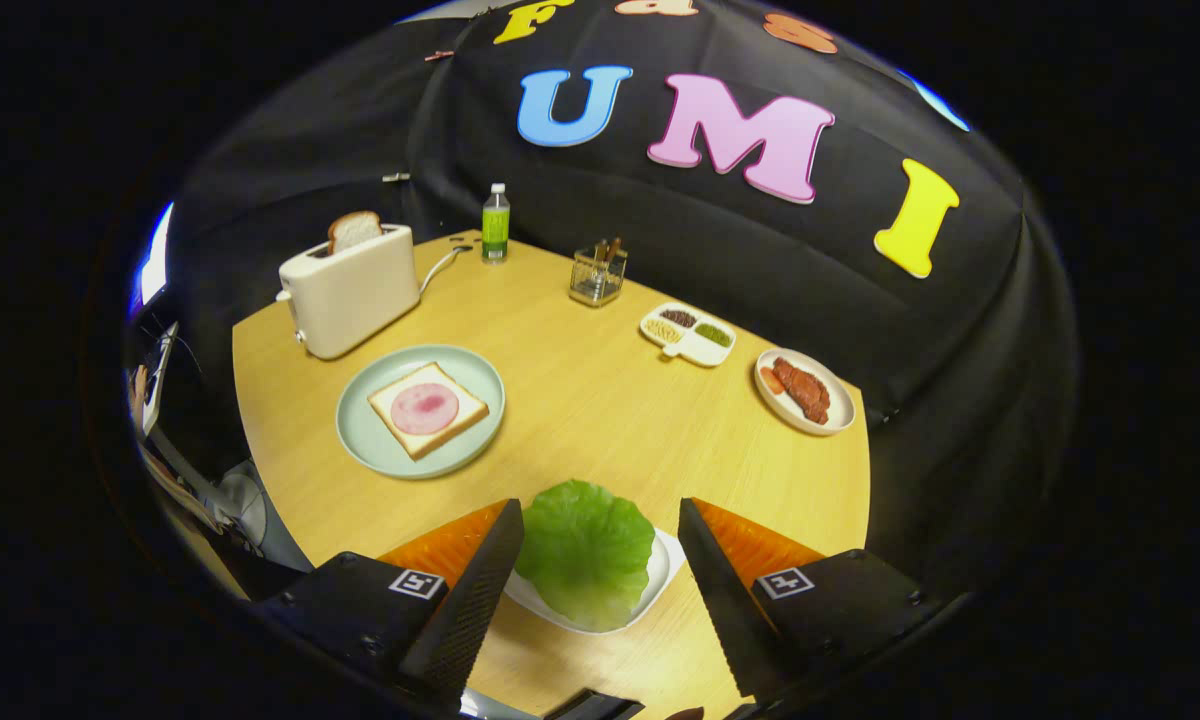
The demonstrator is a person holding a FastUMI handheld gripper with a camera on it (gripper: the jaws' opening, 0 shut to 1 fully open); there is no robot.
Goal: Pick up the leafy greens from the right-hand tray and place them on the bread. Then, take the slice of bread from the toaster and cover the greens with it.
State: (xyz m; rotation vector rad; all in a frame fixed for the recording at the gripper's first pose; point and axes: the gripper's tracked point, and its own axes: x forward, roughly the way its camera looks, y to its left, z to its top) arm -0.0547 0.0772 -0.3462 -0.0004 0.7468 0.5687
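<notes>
A green leaf of lettuce [585, 552] lies on a small white tray [668, 565] right between the two fingers of my gripper [600, 522], which is open and not touching the leaf. Beyond the fingers to the left, a pale green plate [370, 445] holds a slice of bread [426, 408] topped with a round pink slice of ham. Farther back stands a white toaster [348, 290] with a slice of bread [354, 229] sticking out of its slot.
On the wooden table [590, 390] stand a green bottle [496, 223] and a small glass holder [597, 275] at the back, a white divided dish [688, 332] with toppings, and a white plate with cooked meat [805, 390] to the right. The toaster's cord runs toward the bottle.
</notes>
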